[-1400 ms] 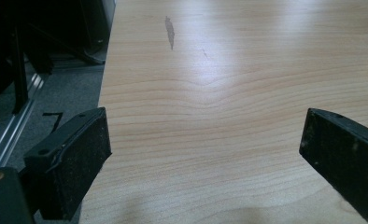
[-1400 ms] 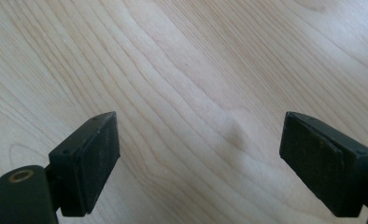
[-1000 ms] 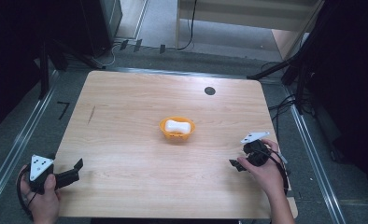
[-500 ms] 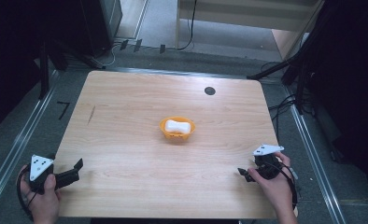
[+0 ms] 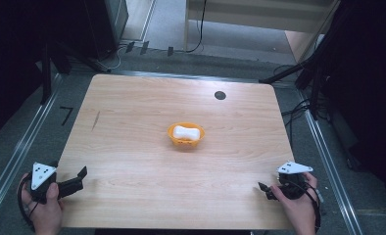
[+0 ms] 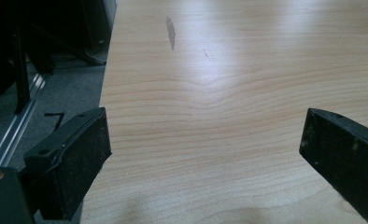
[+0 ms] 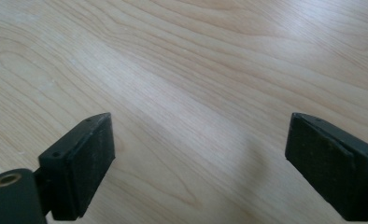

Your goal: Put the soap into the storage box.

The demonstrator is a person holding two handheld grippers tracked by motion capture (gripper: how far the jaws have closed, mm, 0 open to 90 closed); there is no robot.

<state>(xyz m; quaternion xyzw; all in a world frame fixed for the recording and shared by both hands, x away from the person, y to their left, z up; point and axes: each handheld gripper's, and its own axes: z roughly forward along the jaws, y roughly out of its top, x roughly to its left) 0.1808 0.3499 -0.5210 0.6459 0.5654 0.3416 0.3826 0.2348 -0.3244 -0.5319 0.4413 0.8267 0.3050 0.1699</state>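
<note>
My left tongs [image 5: 78, 177] sit gaping at the tabletop's [image 5: 132, 112] near left corner, my right tongs [image 5: 264, 190] likewise empty at the near right. The small orange plastic bowl [image 5: 186, 135] holding a white bone-shaped piece [image 5: 186, 132] sits mid-tabletop, its long axis crosswise, roughly equidistant from both.

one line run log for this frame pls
left gripper: open, near-left table corner | right gripper: open, near-right edge | orange bowl: centre, white object inside, untouched
</note>
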